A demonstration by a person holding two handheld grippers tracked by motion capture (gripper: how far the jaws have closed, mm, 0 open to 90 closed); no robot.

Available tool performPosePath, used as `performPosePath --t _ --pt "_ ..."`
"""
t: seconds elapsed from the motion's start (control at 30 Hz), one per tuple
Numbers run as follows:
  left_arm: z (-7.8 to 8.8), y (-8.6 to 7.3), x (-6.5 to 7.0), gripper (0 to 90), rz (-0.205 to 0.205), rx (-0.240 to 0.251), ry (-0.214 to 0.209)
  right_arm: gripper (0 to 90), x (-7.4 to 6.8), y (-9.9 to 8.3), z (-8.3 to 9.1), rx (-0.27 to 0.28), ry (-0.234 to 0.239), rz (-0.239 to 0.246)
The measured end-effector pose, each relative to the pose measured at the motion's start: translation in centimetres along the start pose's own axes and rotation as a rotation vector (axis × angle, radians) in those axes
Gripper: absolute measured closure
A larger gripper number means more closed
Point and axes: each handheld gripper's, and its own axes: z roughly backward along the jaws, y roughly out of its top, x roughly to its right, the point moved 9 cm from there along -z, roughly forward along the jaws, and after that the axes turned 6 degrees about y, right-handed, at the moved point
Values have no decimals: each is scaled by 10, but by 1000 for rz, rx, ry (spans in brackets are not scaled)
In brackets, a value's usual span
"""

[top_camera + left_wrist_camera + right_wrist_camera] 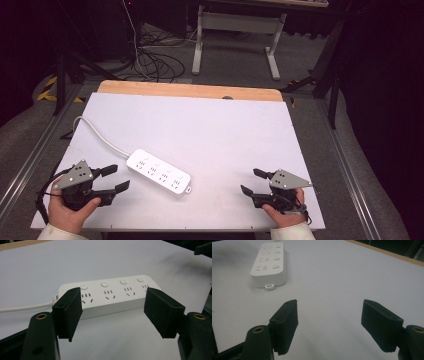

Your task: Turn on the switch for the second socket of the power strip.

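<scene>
Jaws of left gripper (pixel 114 178) stand apart near power strip (pixel 159 171)

We see the power strip (pixel 158 171) lying on the table (pixel 225 130), left of centre; its cord (pixel 97 134) runs back and leftward; the left gripper (pixel 119 178) sits just beside its near-left end; the right gripper (pixel 251 181) lies well apart, rightward.
</scene>
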Motion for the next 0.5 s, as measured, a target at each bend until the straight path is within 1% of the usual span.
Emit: performPosePath --t 0.1,0.23,0.27,0.5 --pt "-2 5 0 315 8 -4 -19 308 0 0 0 -1 2 0" --pt "-5 9 -1 318 -4 -10 -18 308 0 -1 -1 0 5 0" --pt "-6 10 0 318 6 -9 -22 308 0 -1 -1 -2 5 0" --pt "-12 18 0 318 -8 -11 -25 308 -1 -1 -1 -2 5 2"
